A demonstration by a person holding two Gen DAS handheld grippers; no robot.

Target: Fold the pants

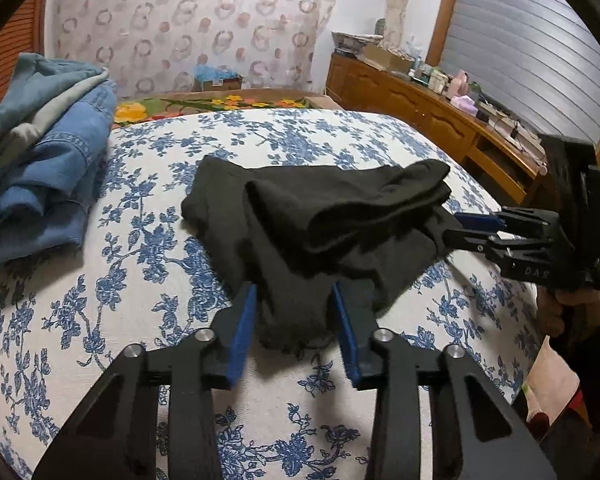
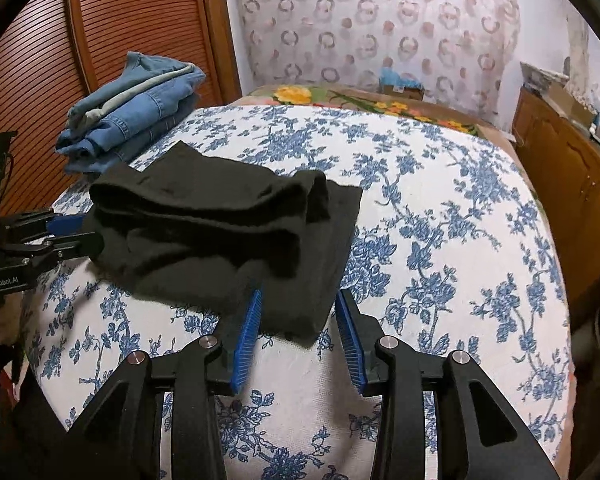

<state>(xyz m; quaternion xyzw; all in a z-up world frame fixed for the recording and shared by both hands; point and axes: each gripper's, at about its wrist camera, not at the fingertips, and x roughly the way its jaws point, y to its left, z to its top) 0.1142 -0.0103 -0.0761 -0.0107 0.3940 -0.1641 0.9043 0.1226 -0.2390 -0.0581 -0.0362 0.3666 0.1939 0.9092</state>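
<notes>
While the soft black fabric pants [image 1: 312, 216] lie bunched in a loose fold on the bed with the blue-flowered white cover [image 1: 160, 312], the job looks about half done: one layer is doubled over, the edges uneven. The left hand-held gripper [image 1: 296, 320] stands spread around the near corner of the cloth, its blue pads beside it and not pressing. The right hand-held gripper [image 2: 298, 320] likewise straddles the other near corner, apart from it. A stack of folded blue denim jeans [image 2: 136, 112] waits near the wooden shuttered wardrobe [image 2: 100, 40]. Waistband and leg ends are lost in the dark folds
</notes>
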